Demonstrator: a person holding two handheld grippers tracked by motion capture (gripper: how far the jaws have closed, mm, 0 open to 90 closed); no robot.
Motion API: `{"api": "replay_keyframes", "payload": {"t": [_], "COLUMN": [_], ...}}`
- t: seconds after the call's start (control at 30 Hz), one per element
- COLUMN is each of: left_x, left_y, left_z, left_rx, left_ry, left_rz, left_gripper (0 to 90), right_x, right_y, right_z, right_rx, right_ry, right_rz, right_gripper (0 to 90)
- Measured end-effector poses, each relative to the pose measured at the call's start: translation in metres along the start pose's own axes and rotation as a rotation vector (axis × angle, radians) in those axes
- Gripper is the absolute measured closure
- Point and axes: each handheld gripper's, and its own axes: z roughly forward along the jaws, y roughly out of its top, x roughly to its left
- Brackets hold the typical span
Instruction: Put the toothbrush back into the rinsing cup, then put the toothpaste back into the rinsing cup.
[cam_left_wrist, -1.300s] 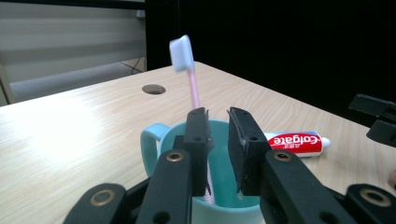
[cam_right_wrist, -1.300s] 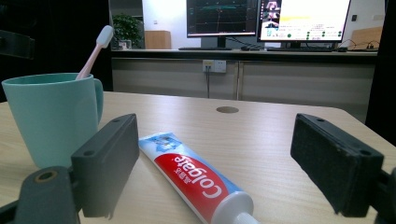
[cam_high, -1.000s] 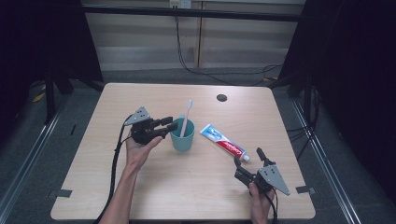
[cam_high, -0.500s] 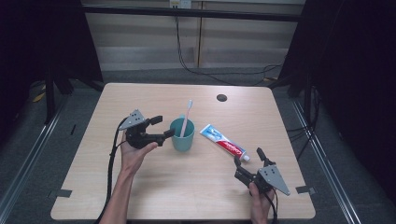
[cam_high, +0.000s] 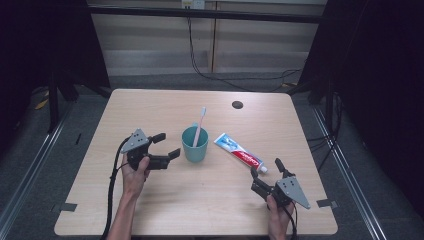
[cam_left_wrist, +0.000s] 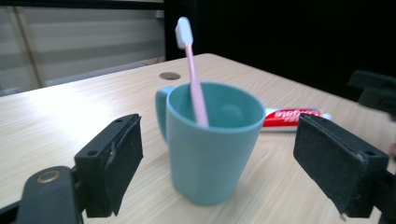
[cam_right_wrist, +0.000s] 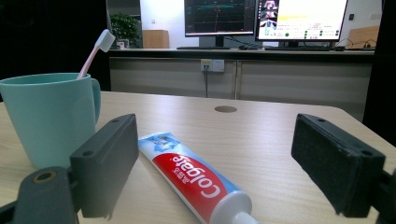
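The left gripper (cam_high: 166, 144) is held with its two black jaws spread wide, and nothing is gripped between them. In the left gripper view, the jaws stand apart on either side of a teal cup (cam_left_wrist: 211, 140), and a gap is seen between each pad and the cup's wall. From the high view, the jaw tips are pointed at the cup (cam_high: 195, 143) and are stopped just beside it (not touching it). The gripper is held by the person's left hand (cam_high: 135, 167), and a black cable is trailed from it back along the forearm.

A pink toothbrush (cam_left_wrist: 192, 65) is stood in the cup, with its white bristles up and its handle leaned against the rim. The cup's handle is turned to the far side in the left gripper view.

The right gripper (cam_high: 265, 169) is also held with its jaws wide apart, and nothing is gripped. It is rested low near the front right part of the table (cam_high: 310, 150). A toothpaste tube (cam_right_wrist: 191, 179) is laid flat between the two jaws in the right gripper view, with its white cap end nearest the gripper. In the high view, the tube (cam_high: 240, 152) is laid slanted, just to the right of the cup.

A small dark round hole (cam_high: 237, 105) is seen in the table top, farther back.
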Motion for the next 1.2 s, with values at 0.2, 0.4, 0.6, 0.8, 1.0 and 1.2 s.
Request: {"api": "replay_keyframes", "payload": {"t": [0.2, 0.4, 0.6, 0.8, 1.0, 1.2], "left_x": [-0.003, -0.006, -0.018, -0.029, -0.036, -0.036], "left_y": [-0.017, -0.038, -0.053, -0.070, -0.074, -0.075], "left_z": [-0.007, -0.017, -0.031, -0.054, -0.062, -0.063], "left_rx": [-0.004, -0.015, -0.028, -0.079, -0.166, -0.190], "left_ry": [0.018, 0.032, 0.075, 0.132, 0.186, 0.206], "left_rz": [-0.012, -0.045, -0.060, -0.052, 0.012, -0.009], "left_gripper": [15.7, 15.7, 15.6, 15.7, 15.7, 15.7], "right_x": [0.000, 0.000, 0.000, 0.000, 0.000, 0.002], "right_y": [0.000, 0.000, 0.000, 0.000, 0.000, 0.003], "right_z": [0.000, 0.000, 0.000, 0.000, 0.001, 0.006], "right_rx": [0.000, -0.002, -0.002, 0.001, 0.004, 0.088], "right_ry": [-0.002, -0.006, -0.004, -0.005, -0.007, -0.014], "right_rz": [0.000, 0.002, 0.000, 0.000, -0.004, -0.009], "right_gripper": [14.4, 14.4, 14.7, 14.6, 14.5, 15.7]}}
